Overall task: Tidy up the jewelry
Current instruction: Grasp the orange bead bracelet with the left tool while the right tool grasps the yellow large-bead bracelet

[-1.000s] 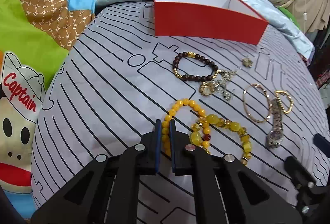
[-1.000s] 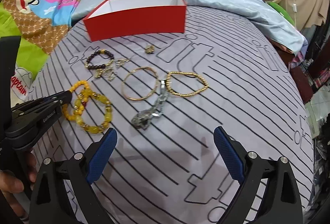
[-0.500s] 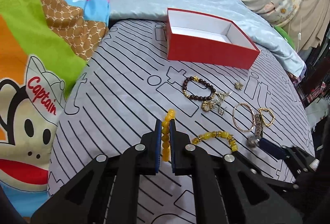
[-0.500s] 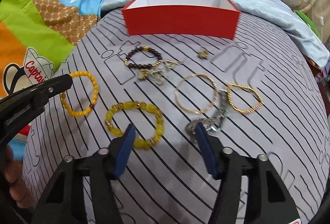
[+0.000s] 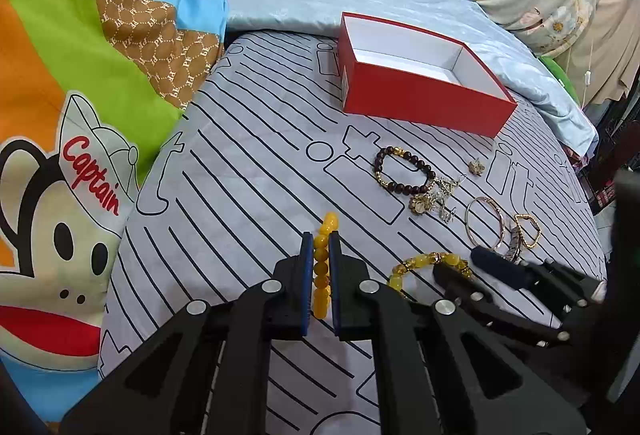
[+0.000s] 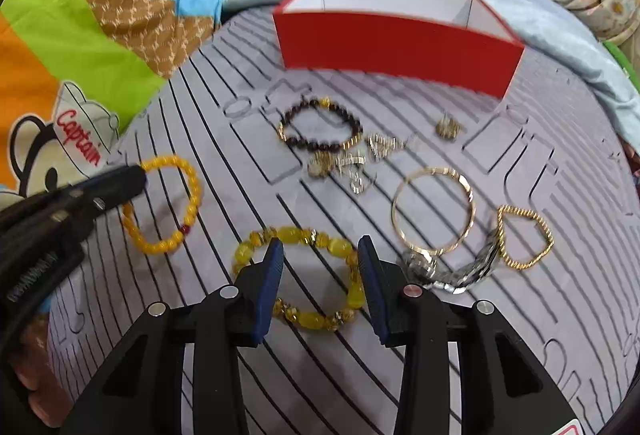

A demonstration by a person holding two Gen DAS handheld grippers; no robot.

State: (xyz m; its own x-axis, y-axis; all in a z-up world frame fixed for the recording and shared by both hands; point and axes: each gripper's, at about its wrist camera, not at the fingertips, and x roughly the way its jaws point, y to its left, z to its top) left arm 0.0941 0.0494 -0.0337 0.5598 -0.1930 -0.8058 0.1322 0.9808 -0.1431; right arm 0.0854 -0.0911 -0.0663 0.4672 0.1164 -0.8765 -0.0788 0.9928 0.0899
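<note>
Your left gripper (image 5: 320, 255) is low over the striped grey sheet (image 5: 248, 195), fingers clamped on the orange bead bracelet (image 5: 322, 267); in the right wrist view its loop (image 6: 164, 203) hangs from the tip, whether lifted or touching the sheet I can't tell. Your right gripper (image 6: 320, 267) points down, jaws parted and holding nothing, straddling the yellow stone bracelet (image 6: 298, 275), which lies flat between the fingers. The red box (image 5: 420, 83) sits open further back, well apart. The cartoon monkey blanket (image 5: 60, 195) reads "Captain".
</note>
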